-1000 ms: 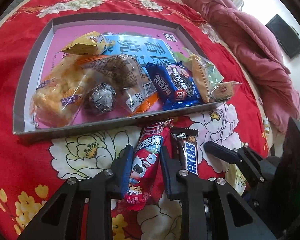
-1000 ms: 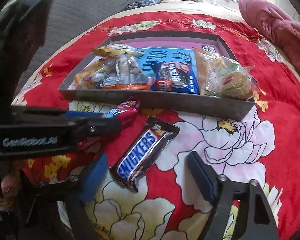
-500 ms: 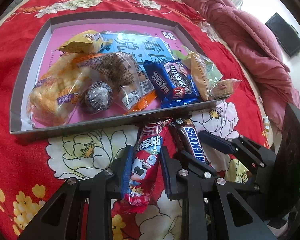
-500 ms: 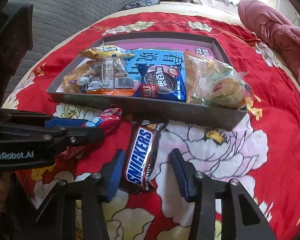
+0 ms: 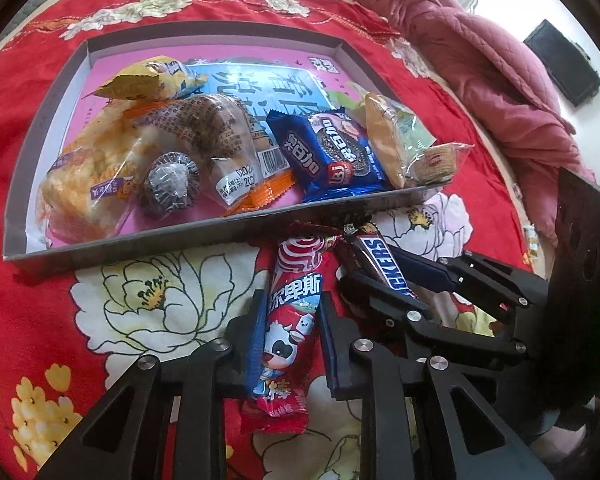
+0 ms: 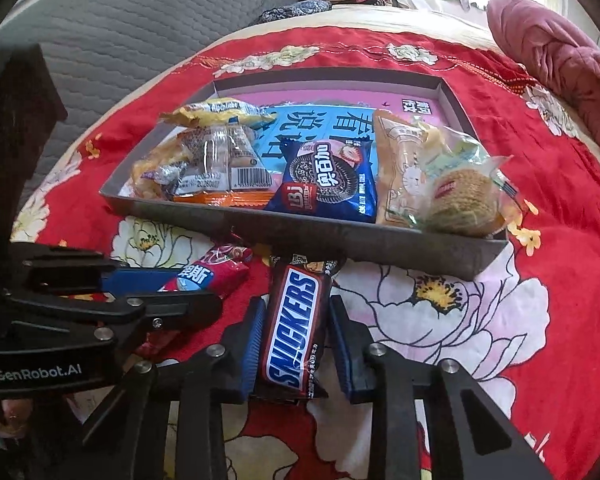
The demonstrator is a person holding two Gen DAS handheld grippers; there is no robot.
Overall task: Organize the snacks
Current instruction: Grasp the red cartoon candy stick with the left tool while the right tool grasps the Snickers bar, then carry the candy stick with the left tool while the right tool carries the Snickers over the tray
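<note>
Clearly the tray [image 6: 284, 226] on the bed [image 5: 32, 304] is already sitting crowded, packets bunched along its near wall, so anything dropped just over that wall is likely to be landing on the Oreo pack [image 6: 328, 182] or sliding back out. Both bars are lying on the bedspread just outside that wall. The right tongs [image 6: 294, 338] have just been closing and are now pressing both sides of the Snickers [image 6: 294, 320]; the grip is sitting low on the bar, so the far end may be drooping and catching the wall. The left tongs [image 5: 288, 342] are clamping the red bar [image 5: 290, 320], whose slick wrapper may be slipping. Each bar's long axis is running along its tongs, pointing toward the tray.
</note>
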